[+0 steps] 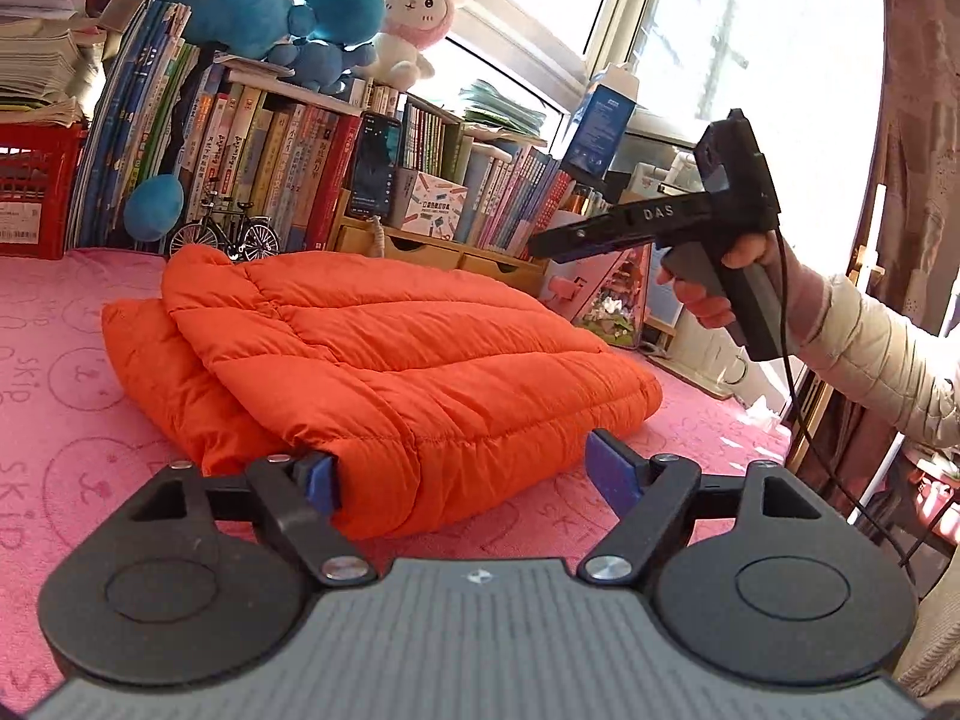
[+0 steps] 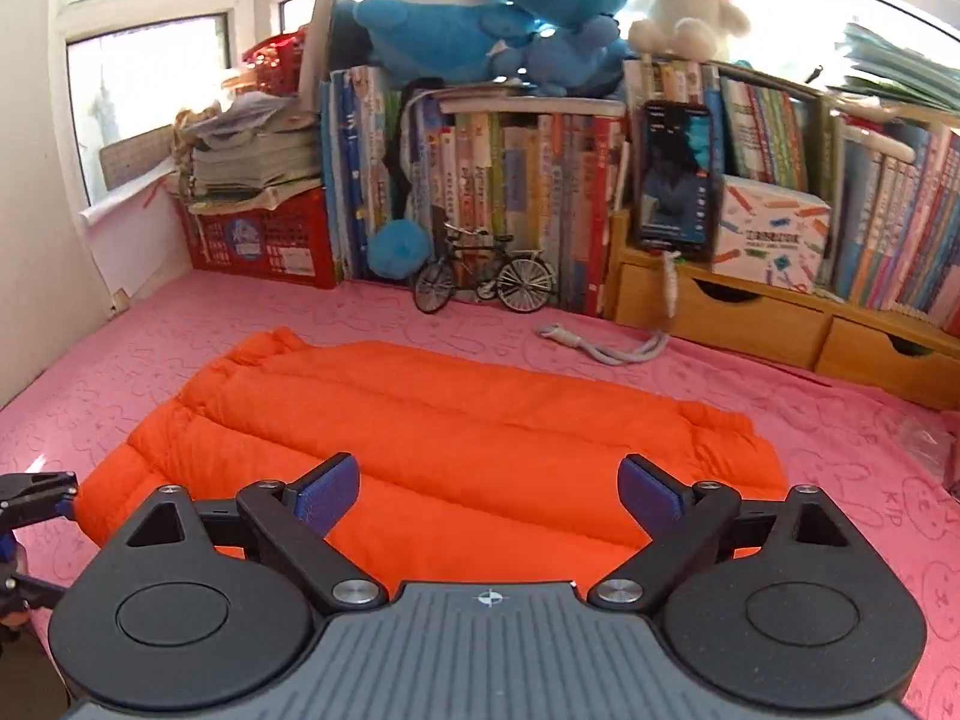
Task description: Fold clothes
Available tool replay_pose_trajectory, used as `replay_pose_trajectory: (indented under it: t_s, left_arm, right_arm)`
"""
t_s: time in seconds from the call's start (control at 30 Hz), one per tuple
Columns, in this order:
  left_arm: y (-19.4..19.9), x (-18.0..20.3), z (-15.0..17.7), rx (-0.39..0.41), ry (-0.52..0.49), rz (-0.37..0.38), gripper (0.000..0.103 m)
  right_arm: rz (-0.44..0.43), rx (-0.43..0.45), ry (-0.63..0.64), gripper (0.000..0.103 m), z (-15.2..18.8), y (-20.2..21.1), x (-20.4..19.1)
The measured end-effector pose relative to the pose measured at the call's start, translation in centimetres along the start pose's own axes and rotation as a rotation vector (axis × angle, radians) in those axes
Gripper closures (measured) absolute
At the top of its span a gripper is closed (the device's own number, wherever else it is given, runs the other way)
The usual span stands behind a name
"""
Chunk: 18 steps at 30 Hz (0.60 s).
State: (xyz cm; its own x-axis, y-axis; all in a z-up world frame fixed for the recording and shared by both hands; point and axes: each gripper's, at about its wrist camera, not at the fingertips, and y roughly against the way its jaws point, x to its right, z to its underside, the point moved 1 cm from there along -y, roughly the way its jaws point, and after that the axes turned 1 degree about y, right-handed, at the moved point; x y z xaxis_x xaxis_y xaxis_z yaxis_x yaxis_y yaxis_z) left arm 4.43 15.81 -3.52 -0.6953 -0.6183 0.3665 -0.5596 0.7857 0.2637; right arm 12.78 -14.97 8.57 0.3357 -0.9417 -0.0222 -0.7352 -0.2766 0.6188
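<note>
In the left wrist view the left gripper (image 1: 468,474) sits nearest, its fingers spread wide around the near corner of the puffy orange quilted jacket (image 1: 384,354); the left blue pad just touches the fabric, the right stands clear, so nothing is clamped. The jacket lies folded on the pink patterned counter (image 1: 78,372), its collar toward eleven o'clock. At two o'clock the right gripper (image 2: 489,495) hangs above, fingers apart and empty. To finish well, I would press the layers flat and square the edges before any last fold.

Pink mat (image 2: 750,420) lies open; toy bicycle (image 2: 486,282) borders jacket (image 2: 456,420).
</note>
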Motion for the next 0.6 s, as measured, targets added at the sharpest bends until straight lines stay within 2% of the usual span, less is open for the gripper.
replay_pose_trajectory:
  t_s: [0.1, 0.17, 0.2, 0.3, 0.37, 0.4, 0.43, 0.47, 0.53, 0.6]
  left_arm:
    - [0.1, 0.2, 0.4, 0.011, -0.011, 0.005, 0.020]
    - [0.4, 0.4, 0.7, 0.022, -0.042, 0.009, 0.018]
    - [0.6, 0.5, 0.8, 0.028, -0.051, 0.011, 0.017]
    - [1.6, -0.2, 0.8, 0.051, -0.023, 0.010, 0.016]
    - [2.9, -1.2, 0.9, 0.071, 0.015, -0.006, 0.015]
    - [4.0, -2.1, 1.0, 0.088, 0.043, -0.021, 0.013]
    - [4.9, -2.8, 1.1, 0.104, 0.073, -0.039, 0.007]
    - [5.8, -3.7, 1.1, 0.124, 0.115, -0.060, 0.006]
    - [7.6, -6.1, 1.0, 0.171, 0.224, -0.092, 0.006]
    - [8.5, -8.5, 0.9, 0.211, 0.346, -0.088, 0.006]
  right_arm:
    - [-0.082, -0.080, 0.068, 0.006, -4.4, -5.6, -7.7]
    - [-0.110, -0.130, 0.123, 0.001, -6.3, -8.9, -12.3]
    - [-0.101, -0.149, 0.163, 0.000, -6.8, -10.4, -14.2]
    - [0.000, -0.206, 0.341, 0.001, -6.6, -15.3, -19.0]
    - [0.076, -0.251, 0.436, 0.020, -5.5, -17.9, -20.7]
    - [0.089, -0.260, 0.438, 0.043, -4.9, -18.3, -20.5]
    - [0.087, -0.261, 0.418, 0.054, -4.5, -18.4, -20.1]
    - [0.086, -0.257, 0.403, 0.059, -4.1, -18.3, -19.7]
    - [0.090, -0.228, 0.391, 0.076, -3.7, -17.5, -18.9]
    - [0.088, -0.198, 0.378, 0.084, -3.4, -16.4, -18.5]
